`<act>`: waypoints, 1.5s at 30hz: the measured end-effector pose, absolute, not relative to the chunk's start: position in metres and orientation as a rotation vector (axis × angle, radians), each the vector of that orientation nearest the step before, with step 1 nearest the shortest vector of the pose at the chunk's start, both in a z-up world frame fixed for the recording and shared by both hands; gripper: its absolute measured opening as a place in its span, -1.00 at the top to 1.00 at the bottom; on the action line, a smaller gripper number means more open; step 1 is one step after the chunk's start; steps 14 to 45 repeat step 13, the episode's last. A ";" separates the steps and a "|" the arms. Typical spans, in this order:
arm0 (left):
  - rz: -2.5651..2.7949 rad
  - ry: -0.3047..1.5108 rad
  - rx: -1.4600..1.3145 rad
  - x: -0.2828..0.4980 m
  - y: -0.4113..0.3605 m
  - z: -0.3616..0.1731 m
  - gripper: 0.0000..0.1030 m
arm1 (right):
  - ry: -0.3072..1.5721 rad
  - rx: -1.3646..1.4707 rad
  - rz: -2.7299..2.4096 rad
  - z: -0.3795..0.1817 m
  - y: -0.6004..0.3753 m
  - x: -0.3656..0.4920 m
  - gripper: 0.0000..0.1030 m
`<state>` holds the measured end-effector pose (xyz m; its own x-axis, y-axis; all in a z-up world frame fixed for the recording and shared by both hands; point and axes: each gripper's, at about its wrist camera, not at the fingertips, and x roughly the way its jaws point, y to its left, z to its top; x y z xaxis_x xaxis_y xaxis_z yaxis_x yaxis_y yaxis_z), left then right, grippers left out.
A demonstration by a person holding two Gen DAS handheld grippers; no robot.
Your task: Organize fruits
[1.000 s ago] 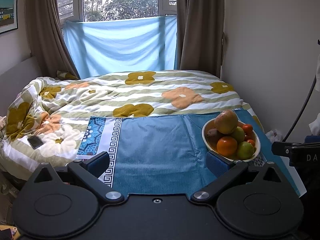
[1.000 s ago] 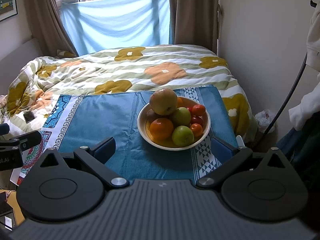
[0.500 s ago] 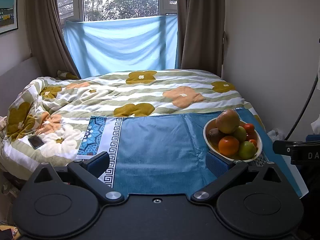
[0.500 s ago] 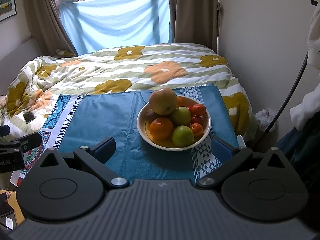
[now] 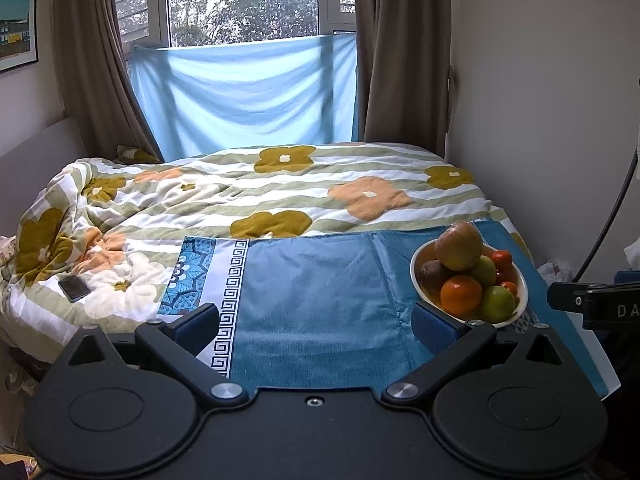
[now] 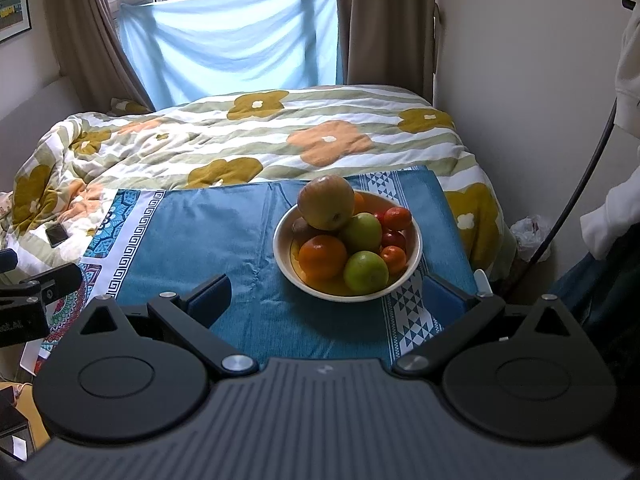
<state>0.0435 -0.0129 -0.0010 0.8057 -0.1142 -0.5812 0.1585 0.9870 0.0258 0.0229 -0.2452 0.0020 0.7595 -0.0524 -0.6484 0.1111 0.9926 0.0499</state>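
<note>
a: how did the right gripper [image 6: 326,300] stand?
b: wide apart, nothing between its fingers. it hung over the near edge of the blue cloth [image 6: 224,232], and the bowl [image 6: 412,264] sat just past the gap, slightly right of the middle.

a: and the left gripper [image 5: 316,320]?
b: spread wide as well, empty, over the same cloth. from its camera the bowl lay to the right, just beyond the right finger [image 5: 430,326].

a: what was in the bowl?
b: a heap of fruit. a big reddish-yellow apple [image 6: 326,208] sat on top, an orange [image 6: 323,256] at the front left, two green apples [image 6: 366,272] beside and behind it, small red-orange tomatoes or mandarins [image 6: 396,219] on the right; i couldn't tell which. a brown fruit [image 5: 434,274] showed at the left rim in the left view.

a: where did all this rest?
b: the cloth covered a flat board at the foot of a bed [image 6: 280,132] with a flowered quilt. a phone [image 5: 74,288] lay on the quilt to the left. a blue sheet [image 6: 232,40] hung below the window between brown curtains [image 5: 400,60].
</note>
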 end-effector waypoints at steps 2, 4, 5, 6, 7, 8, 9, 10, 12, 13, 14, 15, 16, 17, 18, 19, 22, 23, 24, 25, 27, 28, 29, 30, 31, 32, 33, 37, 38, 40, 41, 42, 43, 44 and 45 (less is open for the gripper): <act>-0.143 0.626 0.067 0.044 -0.011 -0.002 -1.00 | 0.702 0.087 -0.088 0.002 -0.245 0.023 -1.00; -0.137 0.631 0.058 0.045 -0.009 -0.003 -1.00 | 0.701 0.087 -0.087 0.002 -0.245 0.023 -1.00; -0.133 0.631 0.057 0.045 -0.009 -0.003 -1.00 | 0.700 0.087 -0.087 0.002 -0.245 0.023 -1.00; -0.129 0.630 0.056 0.045 -0.008 -0.002 -1.00 | 0.699 0.088 -0.088 0.002 -0.245 0.023 -1.00; -0.125 0.628 0.057 0.045 -0.007 -0.002 -1.00 | 0.699 0.090 -0.087 0.003 -0.245 0.023 -1.00; -0.125 0.627 0.057 0.045 -0.006 -0.002 -1.00 | 0.700 0.091 -0.086 0.003 -0.244 0.024 -1.00; -0.126 0.626 0.058 0.045 -0.005 -0.002 -1.00 | 0.702 0.091 -0.085 0.003 -0.243 0.024 -1.00; -0.127 0.626 0.058 0.044 -0.005 -0.002 -1.00 | 0.702 0.091 -0.085 0.003 -0.242 0.025 -1.00; -0.128 0.623 0.061 0.044 -0.005 -0.002 -1.00 | 0.706 0.092 -0.082 0.003 -0.241 0.026 -1.00; -0.127 0.622 0.064 0.044 -0.005 -0.002 -1.00 | 0.707 0.092 -0.081 0.002 -0.240 0.026 -1.00; -0.127 0.622 0.064 0.044 -0.005 -0.002 -1.00 | 0.707 0.092 -0.081 0.002 -0.240 0.026 -1.00; -0.127 0.622 0.064 0.044 -0.005 -0.002 -1.00 | 0.707 0.092 -0.081 0.002 -0.240 0.026 -1.00; -0.127 0.622 0.064 0.044 -0.005 -0.002 -1.00 | 0.707 0.092 -0.081 0.002 -0.240 0.026 -1.00; -0.127 0.622 0.064 0.044 -0.005 -0.002 -1.00 | 0.707 0.092 -0.081 0.002 -0.240 0.026 -1.00; -0.127 0.622 0.064 0.044 -0.005 -0.002 -1.00 | 0.707 0.092 -0.081 0.002 -0.240 0.026 -1.00; -0.127 0.622 0.064 0.044 -0.005 -0.002 -1.00 | 0.707 0.092 -0.081 0.002 -0.240 0.026 -1.00; -0.127 0.622 0.064 0.044 -0.005 -0.002 -1.00 | 0.707 0.092 -0.081 0.002 -0.240 0.026 -1.00; -0.127 0.622 0.064 0.044 -0.005 -0.002 -1.00 | 0.707 0.092 -0.081 0.002 -0.240 0.026 -1.00; -0.127 0.622 0.064 0.044 -0.005 -0.002 -1.00 | 0.707 0.092 -0.081 0.002 -0.240 0.026 -1.00; -0.127 0.622 0.064 0.044 -0.005 -0.002 -1.00 | 0.707 0.092 -0.081 0.002 -0.240 0.026 -1.00; -0.127 0.622 0.064 0.044 -0.005 -0.002 -1.00 | 0.707 0.092 -0.081 0.002 -0.240 0.026 -1.00; -0.127 0.622 0.064 0.044 -0.005 -0.002 -1.00 | 0.707 0.092 -0.081 0.002 -0.240 0.026 -1.00; -0.127 0.622 0.064 0.044 -0.005 -0.002 -1.00 | 0.707 0.092 -0.081 0.002 -0.240 0.026 -1.00; -0.127 0.622 0.064 0.044 -0.005 -0.002 -1.00 | 0.707 0.092 -0.081 0.002 -0.240 0.026 -1.00; -0.127 0.622 0.064 0.044 -0.005 -0.002 -1.00 | 0.707 0.092 -0.081 0.002 -0.240 0.026 -1.00; -0.127 0.622 0.064 0.044 -0.005 -0.002 -1.00 | 0.707 0.092 -0.081 0.002 -0.240 0.026 -1.00; -0.127 0.622 0.064 0.044 -0.005 -0.002 -1.00 | 0.707 0.092 -0.081 0.002 -0.240 0.026 -1.00; -0.127 0.622 0.064 0.044 -0.005 -0.002 -1.00 | 0.707 0.092 -0.081 0.002 -0.240 0.026 -1.00; -0.127 0.622 0.064 0.044 -0.005 -0.002 -1.00 | 0.707 0.092 -0.081 0.002 -0.240 0.026 -1.00; -0.127 0.622 0.064 0.044 -0.005 -0.002 -1.00 | 0.707 0.092 -0.081 0.002 -0.240 0.026 -1.00; -0.127 0.622 0.064 0.044 -0.005 -0.002 -1.00 | 0.707 0.092 -0.081 0.002 -0.240 0.026 -1.00; -0.127 0.622 0.064 0.044 -0.005 -0.002 -1.00 | 0.707 0.092 -0.081 0.002 -0.240 0.026 -1.00; -0.127 0.622 0.064 0.044 -0.005 -0.002 -1.00 | 0.707 0.092 -0.081 0.002 -0.240 0.026 -1.00; -0.127 0.622 0.064 0.044 -0.005 -0.002 -1.00 | 0.707 0.092 -0.081 0.002 -0.240 0.026 -1.00; -0.127 0.622 0.064 0.044 -0.005 -0.002 -1.00 | 0.707 0.092 -0.081 0.002 -0.240 0.026 -1.00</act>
